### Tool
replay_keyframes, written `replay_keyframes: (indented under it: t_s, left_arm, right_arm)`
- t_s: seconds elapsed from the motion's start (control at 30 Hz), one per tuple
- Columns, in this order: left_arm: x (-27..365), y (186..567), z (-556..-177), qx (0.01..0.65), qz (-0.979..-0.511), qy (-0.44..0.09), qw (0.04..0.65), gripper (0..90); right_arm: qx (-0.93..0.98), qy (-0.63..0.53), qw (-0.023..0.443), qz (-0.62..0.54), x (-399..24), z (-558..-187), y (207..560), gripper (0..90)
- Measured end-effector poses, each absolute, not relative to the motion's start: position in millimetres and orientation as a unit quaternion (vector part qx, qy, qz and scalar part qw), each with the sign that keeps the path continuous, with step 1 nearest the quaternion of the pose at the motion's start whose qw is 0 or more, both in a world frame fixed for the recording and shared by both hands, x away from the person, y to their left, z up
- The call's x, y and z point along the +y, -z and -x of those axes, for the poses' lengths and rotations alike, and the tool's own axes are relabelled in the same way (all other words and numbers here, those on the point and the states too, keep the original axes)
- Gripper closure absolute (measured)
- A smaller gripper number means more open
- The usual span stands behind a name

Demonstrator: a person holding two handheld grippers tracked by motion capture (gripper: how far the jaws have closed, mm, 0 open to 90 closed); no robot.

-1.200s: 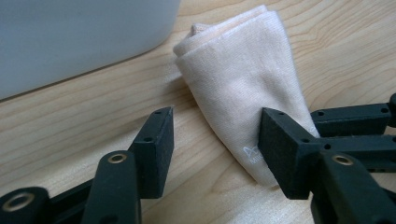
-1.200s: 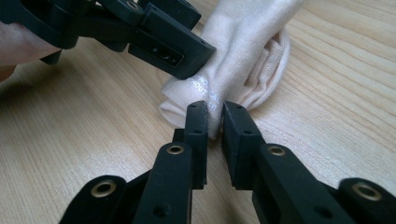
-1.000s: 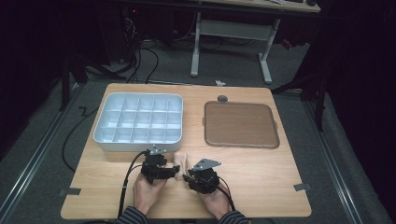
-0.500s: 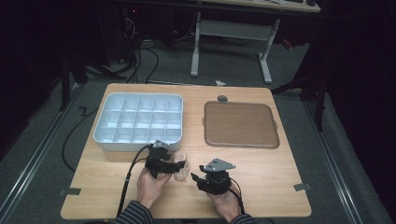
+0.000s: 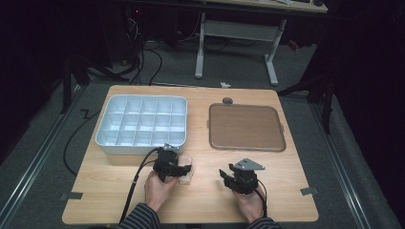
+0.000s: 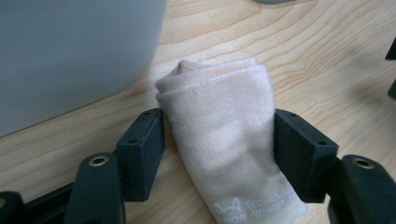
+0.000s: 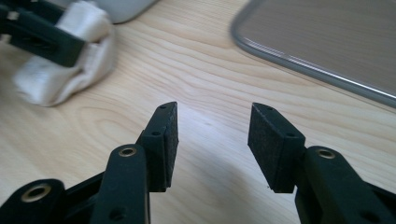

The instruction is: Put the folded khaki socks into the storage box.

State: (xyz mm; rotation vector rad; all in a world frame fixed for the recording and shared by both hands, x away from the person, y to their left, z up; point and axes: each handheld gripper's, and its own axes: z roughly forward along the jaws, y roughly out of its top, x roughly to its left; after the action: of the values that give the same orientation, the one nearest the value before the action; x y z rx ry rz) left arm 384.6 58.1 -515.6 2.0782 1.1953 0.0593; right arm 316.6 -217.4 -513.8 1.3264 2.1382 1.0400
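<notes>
Right gripper (image 5: 228,177) drawn away to the right since a second ago, jaws just been opening, empty and apart over bare table (image 5: 110,191).

Left gripper (image 6: 218,140) clamped on the rolled beige sock (image 6: 224,140), jaws just been closing on it, just beside the front wall of the white compartment box (image 5: 119,143). Could unroll or slip out when lifted, because soft cloth is held only at its sides; could also catch on the box wall.
</notes>
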Motion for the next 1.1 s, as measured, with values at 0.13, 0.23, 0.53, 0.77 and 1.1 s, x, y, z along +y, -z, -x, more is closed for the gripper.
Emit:
replay_keyframes:
  t_s: [0.13, 0.23, 0.53, 0.77, 1.1]
  left_arm:
    - [57.0, 517.0, -384.9, 0.462, -0.809, -0.024, 0.362, 40.5]
    - [57.6, 517.2, -385.2, 0.461, -0.81, -0.026, 0.361, 43.6]
    - [57.2, 517.6, -384.3, 0.455, -0.813, -0.029, 0.362, 52.7]
    - [60.1, 518.2, -386.1, 0.454, -0.809, -0.006, 0.372, 48.5]
    - [72.0, 518.6, -386.5, 0.459, -0.801, 0.008, 0.383, 55.9]
  right_arm:
    - [0.76, -0.362, 0.217, -0.495, -229.5, -318.2, 518.1, 52.6]
    - [0.753, -0.356, 0.222, -0.507, -238.7, -319.4, 521.2, 52.4]
    - [0.747, -0.322, 0.244, -0.528, -253.4, -324.8, 528.7, 50.6]
    - [0.744, -0.32, 0.243, -0.533, -255.4, -325.4, 531.0, 50.3]
    - [0.745, -0.319, 0.245, -0.533, -255.4, -325.1, 531.1, 50.4]
